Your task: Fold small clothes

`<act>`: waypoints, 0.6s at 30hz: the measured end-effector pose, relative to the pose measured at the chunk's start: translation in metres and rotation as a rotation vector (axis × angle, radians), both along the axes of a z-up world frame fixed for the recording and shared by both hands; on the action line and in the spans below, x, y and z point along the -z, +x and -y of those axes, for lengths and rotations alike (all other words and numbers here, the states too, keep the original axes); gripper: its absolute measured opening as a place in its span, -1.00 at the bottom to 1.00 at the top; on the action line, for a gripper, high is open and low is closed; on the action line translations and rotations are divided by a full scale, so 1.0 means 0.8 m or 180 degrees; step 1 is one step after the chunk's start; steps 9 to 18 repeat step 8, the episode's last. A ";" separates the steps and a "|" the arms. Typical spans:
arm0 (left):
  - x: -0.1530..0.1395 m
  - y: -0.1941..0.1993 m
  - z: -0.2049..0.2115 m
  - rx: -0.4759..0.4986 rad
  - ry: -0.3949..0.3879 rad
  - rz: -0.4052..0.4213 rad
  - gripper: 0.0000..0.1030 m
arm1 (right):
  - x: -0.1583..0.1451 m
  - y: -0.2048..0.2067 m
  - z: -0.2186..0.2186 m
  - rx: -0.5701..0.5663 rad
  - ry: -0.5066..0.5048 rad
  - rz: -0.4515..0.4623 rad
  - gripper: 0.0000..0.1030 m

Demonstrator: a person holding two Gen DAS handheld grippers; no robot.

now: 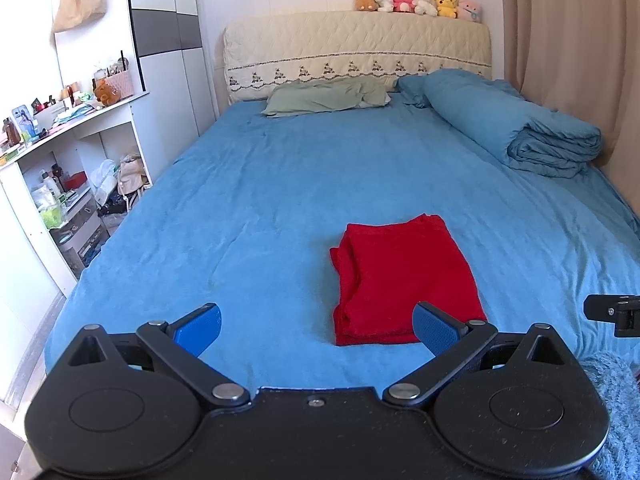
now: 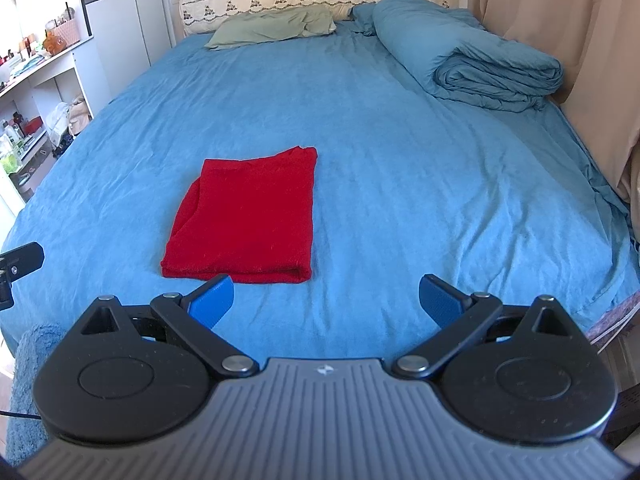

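A: Where's the red cloth (image 1: pixel 404 280)?

B: Folded flat near the bed's (image 1: pixel 256 200) front edge, so you reach it easily. Your left gripper (image 1: pixel 316 326) and right gripper (image 2: pixel 326 298) both hover short of it, fingers spread, holding nothing.

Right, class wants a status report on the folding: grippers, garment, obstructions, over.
Left gripper open, empty. Right gripper open, empty. Red garment folded flat on blue bedsheet, untouched. Nothing in the way.
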State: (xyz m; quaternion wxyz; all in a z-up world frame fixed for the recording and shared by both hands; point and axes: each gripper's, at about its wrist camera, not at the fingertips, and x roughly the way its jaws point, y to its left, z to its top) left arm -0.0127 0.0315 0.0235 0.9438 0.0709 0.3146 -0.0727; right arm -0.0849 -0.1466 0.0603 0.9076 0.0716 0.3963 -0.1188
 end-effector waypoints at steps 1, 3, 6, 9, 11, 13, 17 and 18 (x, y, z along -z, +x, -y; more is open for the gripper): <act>0.000 -0.001 0.000 0.0003 -0.0005 0.0008 1.00 | 0.000 0.000 0.000 0.0003 -0.0001 0.0002 1.00; -0.001 -0.001 0.000 0.0008 -0.0017 0.0019 1.00 | 0.000 0.000 0.000 0.0003 0.0002 0.0004 1.00; -0.001 -0.003 -0.001 0.0021 -0.0025 0.0049 1.00 | -0.001 -0.001 0.001 0.0007 -0.0005 0.0007 1.00; -0.002 -0.003 -0.001 0.0007 -0.0023 0.0065 1.00 | -0.001 -0.001 0.002 0.0011 -0.0004 0.0011 1.00; -0.002 -0.003 -0.001 0.0007 -0.0023 0.0065 1.00 | -0.001 -0.001 0.002 0.0011 -0.0004 0.0011 1.00; -0.002 -0.003 -0.001 0.0007 -0.0023 0.0065 1.00 | -0.001 -0.001 0.002 0.0011 -0.0004 0.0011 1.00; -0.002 -0.003 -0.001 0.0007 -0.0023 0.0065 1.00 | -0.001 -0.001 0.002 0.0011 -0.0004 0.0011 1.00; -0.002 -0.003 -0.001 0.0007 -0.0023 0.0065 1.00 | -0.001 -0.001 0.002 0.0011 -0.0004 0.0011 1.00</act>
